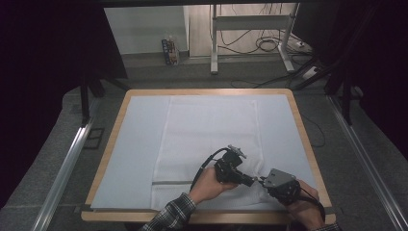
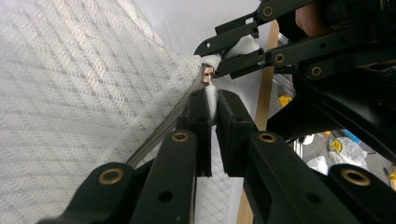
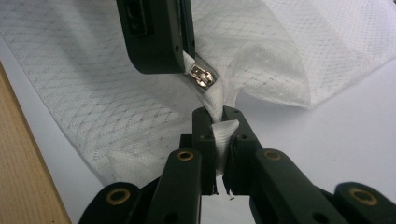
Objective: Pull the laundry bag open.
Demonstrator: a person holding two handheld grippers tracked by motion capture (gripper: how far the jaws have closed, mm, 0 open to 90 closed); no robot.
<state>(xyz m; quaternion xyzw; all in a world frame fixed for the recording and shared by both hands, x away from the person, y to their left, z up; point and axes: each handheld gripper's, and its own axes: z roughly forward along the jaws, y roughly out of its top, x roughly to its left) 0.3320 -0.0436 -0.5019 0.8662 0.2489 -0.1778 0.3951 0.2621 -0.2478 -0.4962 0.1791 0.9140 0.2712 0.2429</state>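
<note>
Where the two grippers meet near the front right of the table (image 1: 120,115), both are clamped on the same white cloth bag (image 1: 211,139). The bag lies flat on a pale sheet (image 1: 139,144) that covers the wooden tabletop, its long side running away from the person, with a grey zipper line (image 1: 171,182) crossing it near the front edge.

Left gripper (image 1: 250,182): held in the left hand (image 1: 208,185), pointing right toward the other tool. In the left gripper view its jaws are nearly closed, pinching a thin white pull tab (image 2: 211,98) that hangs off the metal zipper slider (image 2: 207,73). The grey zipper tape (image 2: 159,135) runs from the slider back down along the left jaw.

Right gripper (image 1: 262,182): held in the right hand (image 1: 303,209) at the front right corner of the table, a grey plate (image 1: 278,177) on top. In the right gripper view its jaws are closed narrow on a bunched fold of the white fabric (image 3: 223,135), just below the slider (image 3: 201,75). The cloth is drawn up into a small peak between the two sets of jaws. The left gripper's black jaw (image 3: 154,37) comes in from the top of that view, touching the slider.

Tips of the two tools sit just beside each other, the slider between them.

Beyond the table: grey floor, a metal desk frame (image 1: 250,24) with loose cables (image 1: 269,44), and a small carton (image 1: 169,51) by the wall.
</note>
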